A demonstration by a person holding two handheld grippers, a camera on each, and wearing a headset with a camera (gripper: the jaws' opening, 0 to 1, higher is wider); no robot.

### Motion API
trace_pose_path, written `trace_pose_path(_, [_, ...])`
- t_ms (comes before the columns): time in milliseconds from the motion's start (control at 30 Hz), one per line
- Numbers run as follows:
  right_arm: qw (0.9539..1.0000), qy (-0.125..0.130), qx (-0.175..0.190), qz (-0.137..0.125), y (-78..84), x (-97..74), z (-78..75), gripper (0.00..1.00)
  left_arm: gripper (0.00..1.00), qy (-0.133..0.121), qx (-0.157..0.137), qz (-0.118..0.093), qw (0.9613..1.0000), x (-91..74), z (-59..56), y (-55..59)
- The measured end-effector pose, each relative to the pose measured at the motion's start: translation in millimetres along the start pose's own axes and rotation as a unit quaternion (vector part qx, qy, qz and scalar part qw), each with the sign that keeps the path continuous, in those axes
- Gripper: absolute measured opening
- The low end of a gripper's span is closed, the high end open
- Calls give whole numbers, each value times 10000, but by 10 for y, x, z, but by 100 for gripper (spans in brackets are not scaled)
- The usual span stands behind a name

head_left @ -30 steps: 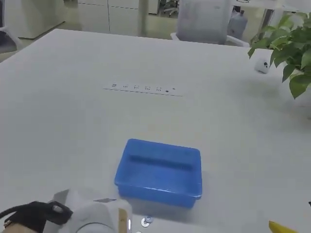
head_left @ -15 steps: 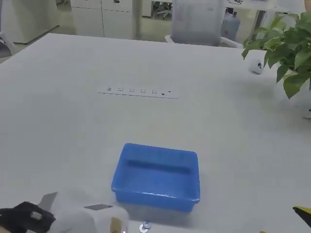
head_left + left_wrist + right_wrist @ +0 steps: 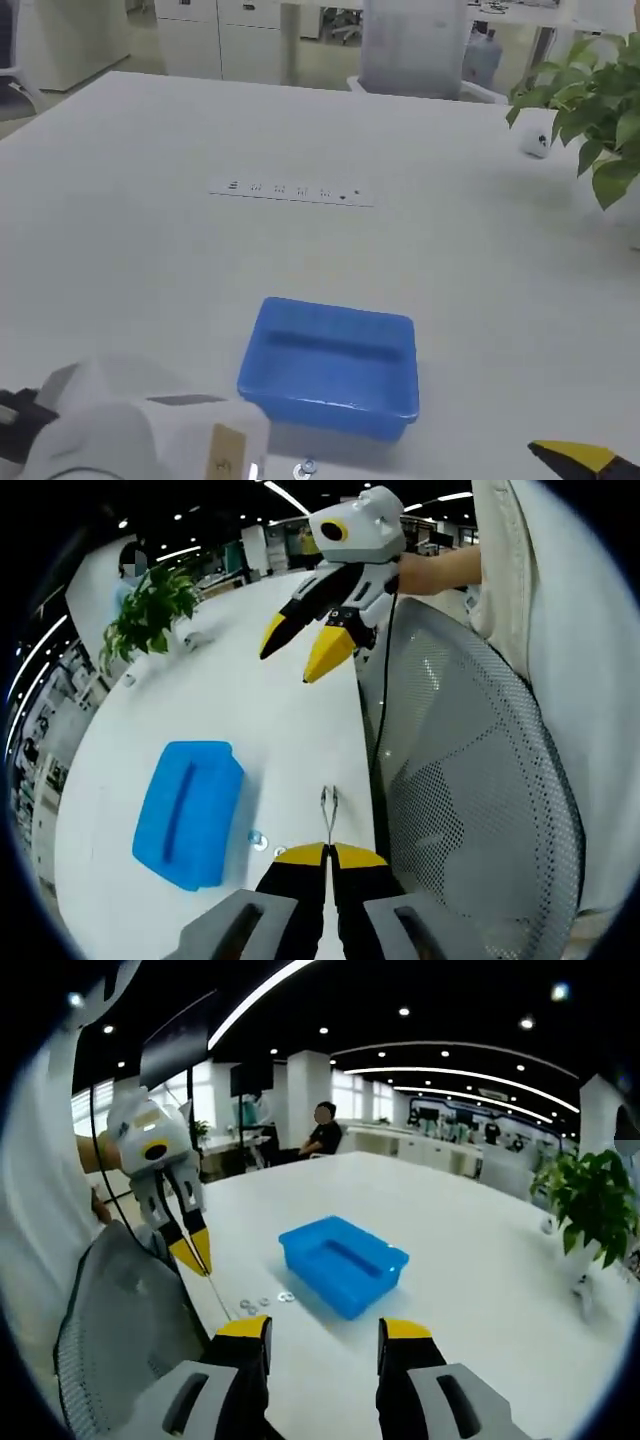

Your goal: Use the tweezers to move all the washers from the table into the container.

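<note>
The left tool (image 3: pixel 327 852) was clenched on a pair of slim metal tweezers (image 3: pixel 328 812). Its two yellow-tipped black jaws were pressed together, and the tweezers stuck straight out from between them, angled down toward the pale white counter (image 3: pixel 150 260). Whether the tweezer tips touched the surface could not be told.

The small metal washers (image 3: pixel 286 1297) lay loose on the counter in a little cluster between the counter's near edge and the blue rectangular plastic container (image 3: pixel 325 402). They were just beside its near long wall but apart from it. The container stood upright with its open side up. In the right gripper view the tweezer tips pointed close to that cluster.

The right tool (image 3: pixel 325 1332) was released, its jaws wide apart over bare counter, and it was held in the air well to the right of the container. In the head view its yellow tip came in at the lower right corner, and the left tool's white body sat at the lower left, near the container's left end.

Beyond the container a white power strip (image 3: pixel 290 190) lay flat on the counter. A leafy green potted plant (image 3: pixel 600 100) stood at the far right, with a small white object (image 3: pixel 538 143) just beside it. A grey mesh office chair (image 3: pixel 470 780) stood close against the counter's near edge.
</note>
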State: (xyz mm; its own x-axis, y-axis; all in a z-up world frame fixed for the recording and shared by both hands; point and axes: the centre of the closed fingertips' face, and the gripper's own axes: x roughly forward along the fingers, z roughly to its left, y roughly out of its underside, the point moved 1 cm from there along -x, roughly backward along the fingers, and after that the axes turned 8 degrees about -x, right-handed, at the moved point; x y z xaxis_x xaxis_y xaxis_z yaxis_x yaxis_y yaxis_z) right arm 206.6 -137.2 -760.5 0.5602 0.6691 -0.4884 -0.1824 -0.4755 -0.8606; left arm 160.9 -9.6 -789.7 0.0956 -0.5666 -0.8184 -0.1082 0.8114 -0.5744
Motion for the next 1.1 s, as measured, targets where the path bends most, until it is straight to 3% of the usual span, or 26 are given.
trace_pose_path(267, [9959,-758,-467,132,-44,176,355,37,0,41,46,-33,10000,-75,-20,-87])
trace_pose_path(367, [9883,-1277,-738,379,23,238,566,35,0,69,21,-48,10000,-102,-26,-112])
trace_pose_path(467, [9814,-1540,-999,565,90,293,696,34,0,82,19,-48,10000,-119,-31,-134])
trace_pose_path(867, [9647,-2201,-1274,689,190,603,1019,29,0,122,83,10,9999,-134,-93,-194])
trace_pose_path(1033, [9573,-2391,-1437,767,244,711,1081,15,0,103,69,13,9999,-132,-103,-200])
trace_pose_path(1067, [9537,-2463,-1519,824,267,729,1098,14,0,101,69,13,9999,-132,-104,-200])
trace_pose_path(1100, [9535,-2457,-1532,843,274,747,1099,14,0,103,67,8,9999,-132,-107,-199])
